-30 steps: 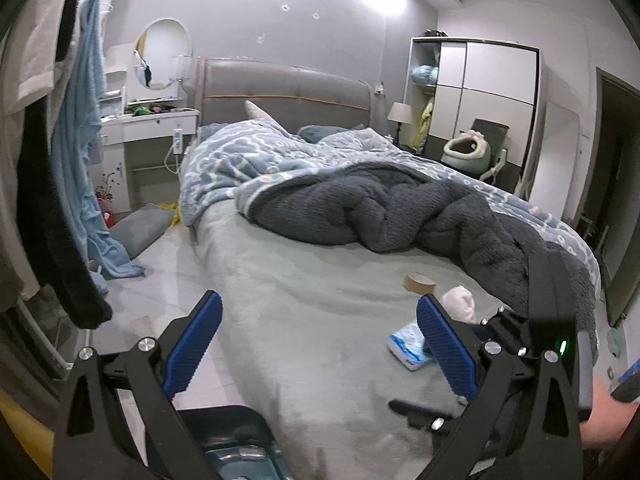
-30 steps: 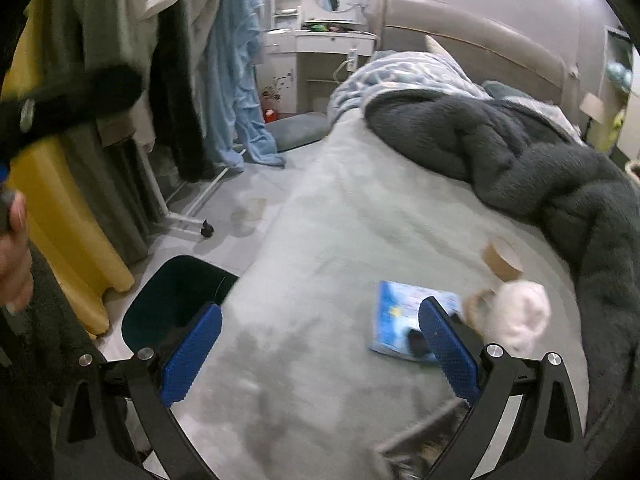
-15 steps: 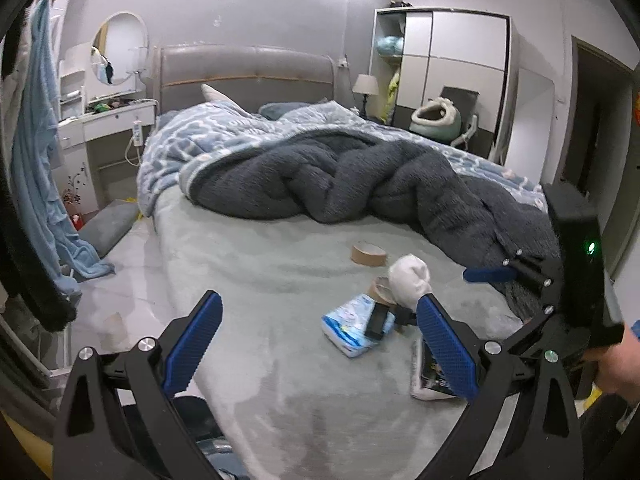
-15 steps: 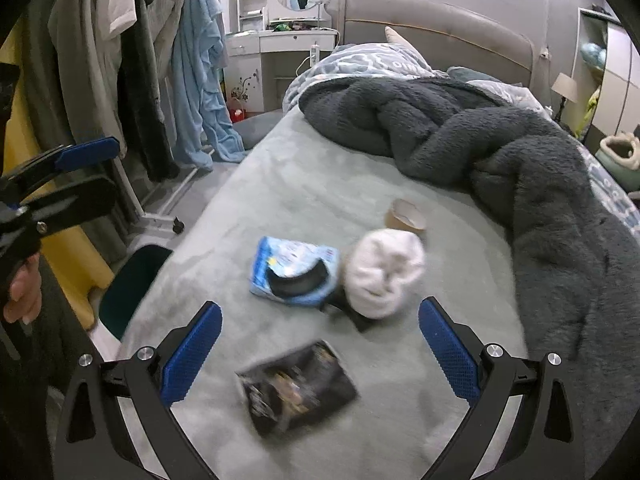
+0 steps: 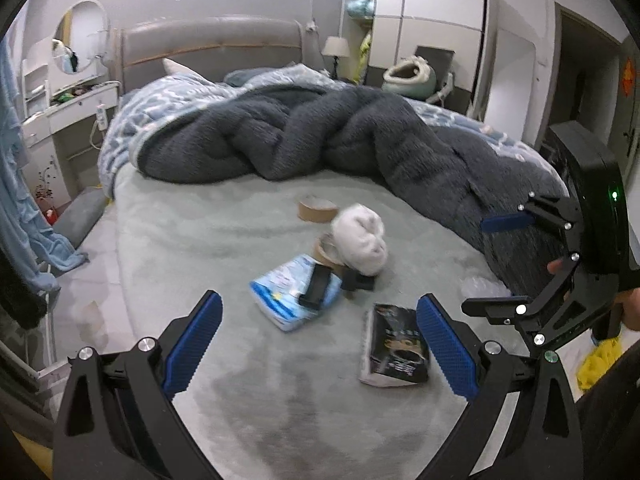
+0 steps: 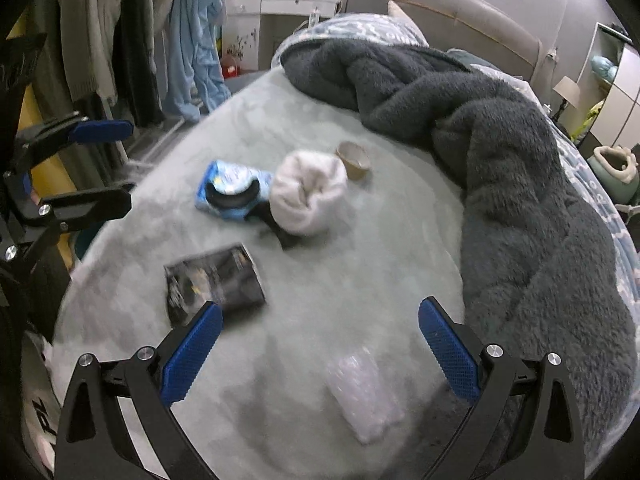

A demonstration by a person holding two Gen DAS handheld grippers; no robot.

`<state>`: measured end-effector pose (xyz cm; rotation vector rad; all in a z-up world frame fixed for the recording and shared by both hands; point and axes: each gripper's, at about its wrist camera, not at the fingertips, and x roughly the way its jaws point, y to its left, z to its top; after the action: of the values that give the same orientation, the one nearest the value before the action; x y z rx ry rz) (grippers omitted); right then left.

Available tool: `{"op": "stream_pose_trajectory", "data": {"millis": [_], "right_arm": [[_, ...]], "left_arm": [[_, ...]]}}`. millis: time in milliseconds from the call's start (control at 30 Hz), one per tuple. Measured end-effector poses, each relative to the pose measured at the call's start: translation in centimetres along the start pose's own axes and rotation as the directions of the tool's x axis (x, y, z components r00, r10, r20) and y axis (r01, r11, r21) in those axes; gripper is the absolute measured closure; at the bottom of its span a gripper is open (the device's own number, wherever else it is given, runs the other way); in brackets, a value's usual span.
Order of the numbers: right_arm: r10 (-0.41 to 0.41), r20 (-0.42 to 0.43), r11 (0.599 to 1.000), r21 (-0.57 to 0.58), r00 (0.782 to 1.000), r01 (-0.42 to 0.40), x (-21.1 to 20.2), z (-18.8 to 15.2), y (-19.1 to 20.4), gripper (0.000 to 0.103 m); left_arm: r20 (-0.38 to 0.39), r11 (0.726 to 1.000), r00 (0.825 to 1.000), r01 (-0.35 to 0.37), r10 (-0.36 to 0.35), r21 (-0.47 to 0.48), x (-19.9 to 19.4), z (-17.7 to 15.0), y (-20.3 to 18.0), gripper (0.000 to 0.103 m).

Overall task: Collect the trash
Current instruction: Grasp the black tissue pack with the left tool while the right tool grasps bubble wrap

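Trash lies on the grey-green bed sheet (image 5: 208, 248): a blue tissue pack (image 5: 290, 298) (image 6: 230, 184) with a black object on it, a white wad (image 5: 362, 238) (image 6: 308, 192), two brown tape rolls (image 5: 316, 208) (image 6: 354, 158), a black foil packet (image 5: 394, 346) (image 6: 214, 280) and a clear plastic wrapper (image 6: 364, 388). My left gripper (image 5: 320, 344) is open and empty above the sheet, short of the tissue pack. My right gripper (image 6: 320, 352) is open and empty, just above the clear wrapper. It also shows in the left wrist view (image 5: 508, 264).
A dark grey fleece blanket (image 5: 320, 140) (image 6: 500, 152) is heaped across the bed's far half. Clothes hang on a rack (image 6: 100, 32) left of the bed. A dressing table (image 5: 64, 112) and a wardrobe (image 5: 424, 28) stand by the walls.
Both grippers have swung right and forward over the bed. The trash pile now sits in the middle of both views, and the clear wrapper has come into the right wrist view.
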<state>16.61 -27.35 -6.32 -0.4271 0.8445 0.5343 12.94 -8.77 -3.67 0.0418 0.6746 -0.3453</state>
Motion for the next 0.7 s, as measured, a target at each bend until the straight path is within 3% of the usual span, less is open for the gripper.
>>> {"op": "stream_pose_trajectory", "data": {"millis": [400,700], "right_arm": [[0.006,-0.117,0.999,-0.045,0.993,-0.011,1.3,-2.1,-1.1,0.040],[-0.050,-0.165,0.995,-0.091,0.985,0.035,1.4,-3.1,-1.5,0.050]], "left_arm": [[-0.174,0.997,0.984,0.054,-0.045,0.050,5.0,-1.5,-3.9,0.004],[-0.266,0.996,0.962,0.073,-0.057,0.053,7.6,-2.6,-4.9,0.005]]}}
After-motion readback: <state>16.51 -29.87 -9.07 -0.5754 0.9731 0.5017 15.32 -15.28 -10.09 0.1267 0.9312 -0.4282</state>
